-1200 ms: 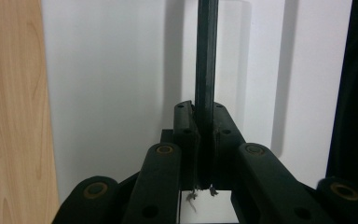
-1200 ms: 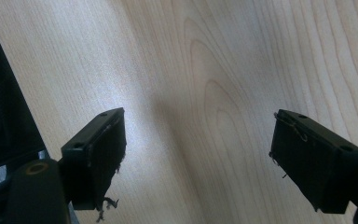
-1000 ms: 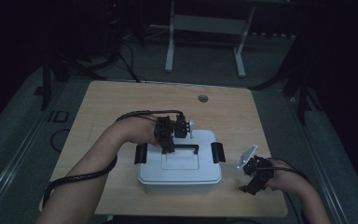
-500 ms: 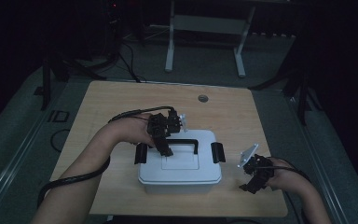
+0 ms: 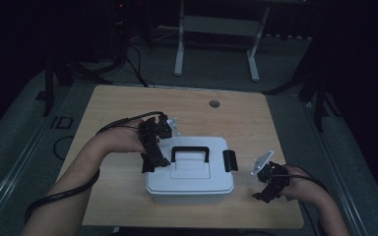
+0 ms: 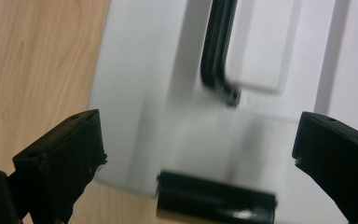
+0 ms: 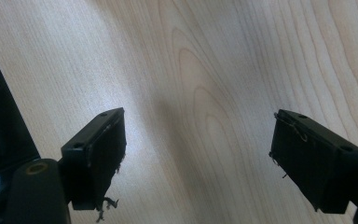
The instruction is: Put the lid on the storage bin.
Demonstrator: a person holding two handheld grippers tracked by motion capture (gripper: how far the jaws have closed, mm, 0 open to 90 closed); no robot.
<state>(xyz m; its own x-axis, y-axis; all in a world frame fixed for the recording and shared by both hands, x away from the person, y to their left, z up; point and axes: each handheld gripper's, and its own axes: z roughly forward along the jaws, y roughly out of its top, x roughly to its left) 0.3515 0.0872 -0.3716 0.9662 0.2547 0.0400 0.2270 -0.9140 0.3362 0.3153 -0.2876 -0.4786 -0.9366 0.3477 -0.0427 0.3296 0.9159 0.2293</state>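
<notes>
White box (image 5: 190,169) set on bench (image 5: 236,113), near its front edge; black handle (image 5: 190,153) flat on lid. Left tool (image 5: 153,160) held at box's left end, above black latch (image 6: 216,201); jaws just opened wide, nothing gripped between. Right tool (image 5: 266,189) held right of box, over bare bench, jaws wide, nothing held.

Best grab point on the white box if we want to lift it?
Take the black handle on the lid of the box, from above, probably at its middle. It lies flat along the lid's centre, so one jaw likely has to slip under the bar. The side latches look like flaps, not lift points. The left gripper, its jaws just opened, hangs over the left latch.
</notes>
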